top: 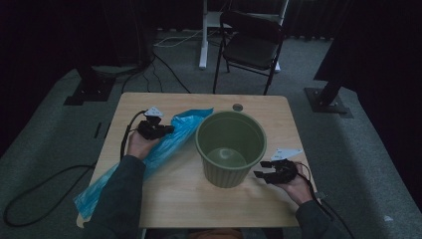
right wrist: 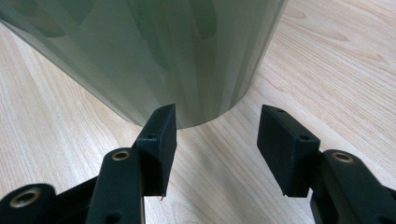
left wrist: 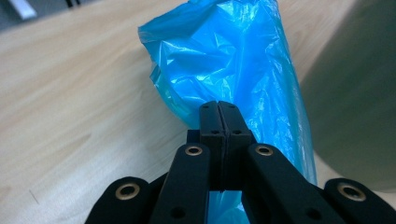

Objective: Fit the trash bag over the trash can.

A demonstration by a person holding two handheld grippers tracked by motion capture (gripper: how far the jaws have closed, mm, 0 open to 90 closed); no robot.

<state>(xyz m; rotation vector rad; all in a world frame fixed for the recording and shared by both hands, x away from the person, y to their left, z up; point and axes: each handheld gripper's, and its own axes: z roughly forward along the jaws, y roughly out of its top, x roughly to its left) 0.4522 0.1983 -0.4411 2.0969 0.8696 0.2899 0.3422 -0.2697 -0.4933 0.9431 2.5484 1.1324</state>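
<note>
A long blue plastic bag [top: 164, 144] lies across the left half of the wooden table [top: 199, 199], from the front left corner up toward the green ribbed bin [top: 226, 177]. My left gripper [top: 166, 130] is shut on the bag's upper part; in the left gripper view the two jaws meet with blue film [left wrist: 224, 56] pinched between them at the left gripper's tip [left wrist: 219, 109], and the bin's wall [left wrist: 355, 107] rises at the right. My right gripper [top: 260, 169] rests low on the table to the right of the bin. The right gripper [right wrist: 217, 126] stands open, its fingers apart just short of the bin's base [right wrist: 154, 46].
The bin is upright near the table's middle and looks hollow inside. A small round cap [top: 238, 107] sits in the tabletop behind it. A black folding chair [top: 251, 42] and cables stand on the carpet beyond the table's far edge.
</note>
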